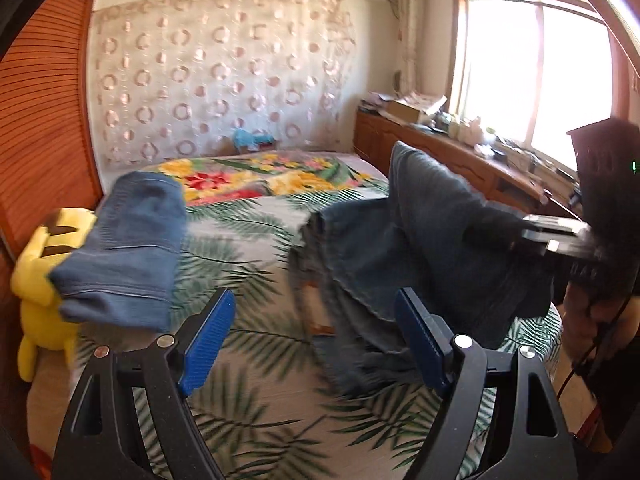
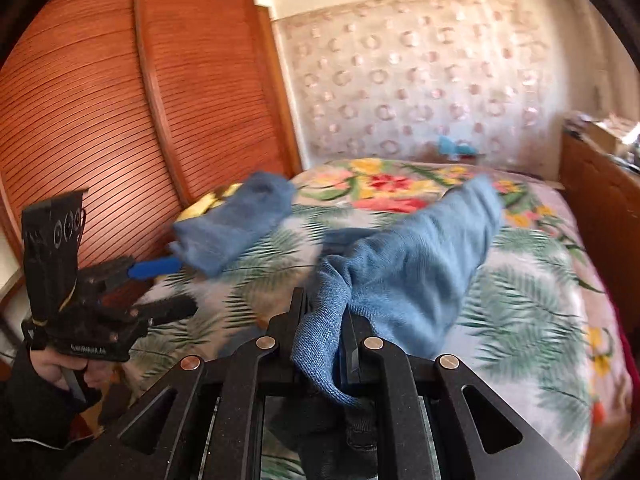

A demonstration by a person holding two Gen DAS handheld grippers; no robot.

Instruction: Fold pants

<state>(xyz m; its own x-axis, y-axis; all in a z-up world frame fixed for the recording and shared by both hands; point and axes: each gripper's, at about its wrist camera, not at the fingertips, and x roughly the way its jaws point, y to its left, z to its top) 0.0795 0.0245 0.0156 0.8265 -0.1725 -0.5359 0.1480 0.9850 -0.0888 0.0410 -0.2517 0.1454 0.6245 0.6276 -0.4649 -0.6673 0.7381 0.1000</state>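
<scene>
The blue pants (image 1: 420,232) hang in a crumpled bunch above the bed, one part sticking up. My right gripper (image 2: 322,304) is shut on a twisted fold of the pants (image 2: 412,256); from the left wrist view the right gripper (image 1: 532,228) comes in from the right, clamped on the cloth. My left gripper (image 1: 316,300) stands open, its blue pads wide apart with only the bedsheet seen between them; the right pad is just in front of the hanging cloth. In the right wrist view the left gripper (image 2: 176,286) is at the left, held by a hand (image 2: 52,364).
A folded blue garment (image 1: 124,240) lies at the bed's left side beside a yellow plush toy (image 1: 36,272). The bed (image 1: 256,400) has a leaf and flower sheet. Louvred wooden doors (image 2: 120,100) stand left; a cluttered wooden cabinet (image 1: 460,152) runs under the window on the right.
</scene>
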